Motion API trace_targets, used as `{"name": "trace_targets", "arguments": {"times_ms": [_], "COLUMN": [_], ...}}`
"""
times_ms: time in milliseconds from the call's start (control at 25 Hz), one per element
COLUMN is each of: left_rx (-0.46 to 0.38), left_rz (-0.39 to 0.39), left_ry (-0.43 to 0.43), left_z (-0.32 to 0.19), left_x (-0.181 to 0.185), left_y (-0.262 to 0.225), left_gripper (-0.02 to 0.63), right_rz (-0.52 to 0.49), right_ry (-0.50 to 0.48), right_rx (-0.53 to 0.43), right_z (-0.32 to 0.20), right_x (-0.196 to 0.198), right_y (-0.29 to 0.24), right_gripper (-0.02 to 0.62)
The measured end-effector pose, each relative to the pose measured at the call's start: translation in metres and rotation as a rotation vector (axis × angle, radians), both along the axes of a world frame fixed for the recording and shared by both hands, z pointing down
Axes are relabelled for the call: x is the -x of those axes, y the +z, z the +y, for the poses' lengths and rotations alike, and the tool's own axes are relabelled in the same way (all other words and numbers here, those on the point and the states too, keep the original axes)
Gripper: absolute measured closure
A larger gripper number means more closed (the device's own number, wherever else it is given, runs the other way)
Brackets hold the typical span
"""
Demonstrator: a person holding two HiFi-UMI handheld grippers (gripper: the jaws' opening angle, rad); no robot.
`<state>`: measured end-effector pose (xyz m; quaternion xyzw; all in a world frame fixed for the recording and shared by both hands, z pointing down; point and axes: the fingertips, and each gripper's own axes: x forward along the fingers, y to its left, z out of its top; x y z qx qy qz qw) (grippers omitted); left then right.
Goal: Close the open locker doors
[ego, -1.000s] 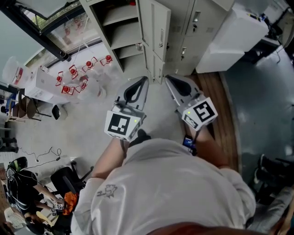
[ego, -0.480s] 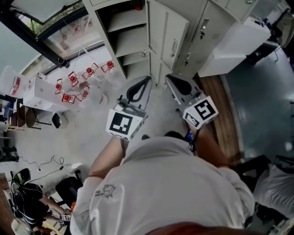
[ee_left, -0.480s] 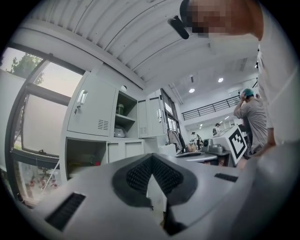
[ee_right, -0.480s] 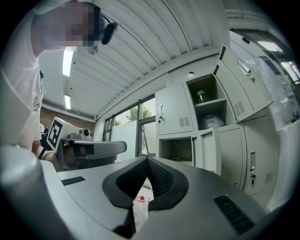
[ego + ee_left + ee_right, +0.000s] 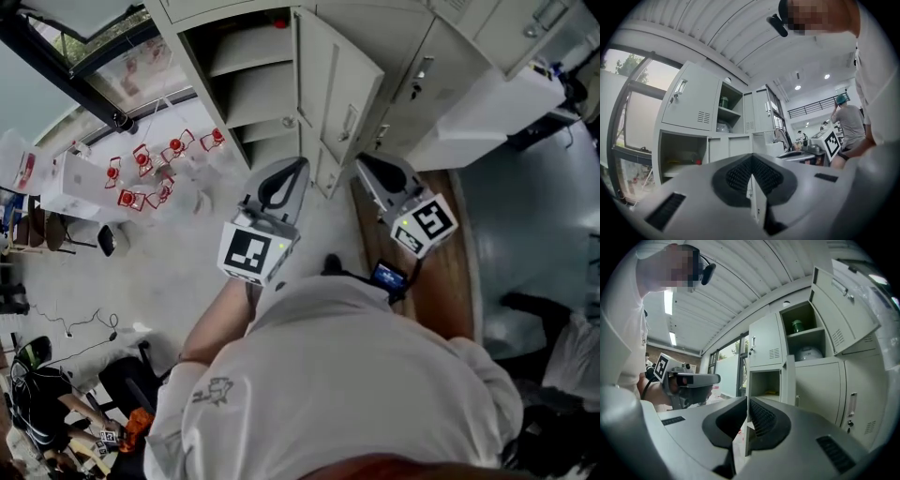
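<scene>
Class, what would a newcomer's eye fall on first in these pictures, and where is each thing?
The grey lockers ahead stand out: one door swings out beside open shelves, and an upper door stands open at the right gripper view's right. In the head view's middle, the left gripper and right gripper point at them, jaws together.

Right gripper (image 5: 747,401) jaws together, seemingly empty; open locker door (image 5: 790,380) ahead.
</scene>
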<state>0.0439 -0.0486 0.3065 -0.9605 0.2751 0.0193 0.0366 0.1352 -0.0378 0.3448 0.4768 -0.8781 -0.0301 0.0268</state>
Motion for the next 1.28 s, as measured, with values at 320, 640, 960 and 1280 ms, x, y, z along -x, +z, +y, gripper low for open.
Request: {"name": "trace_targets", "arguments": {"times_ms": [320,640,960,1280], "left_rx": [0.019,0.03,0.038,0.055], "left_rz": [-0.016,-0.046,-0.071,-0.081], "left_ry": [-0.116,-0.191,-0.245,-0.281], "left_z": [-0.034,-0.048,-0.063,-0.076], "left_x": [-0.035,-0.055,-0.056,-0.048], "left_y": [0.013,0.019,0.023,0.025], "left_gripper": [0.606,0.606,0.606,0.606], "right_rz": [0.007,-0.008,-0.014,0.001], "right_ry": [-0.136,-0.393,-0.614,-0.769], "right_rx": [0.04,0.12,0.128,0.185], "right_z": [-0.045,-0.08,-0.107,-0.112], "right_x": [-0.066,-0.075,-0.073,-0.053], "right_y": [0.04,0.069,0.082,0.088], "right_gripper": [0.552,0.449,0.43,0.43]}}
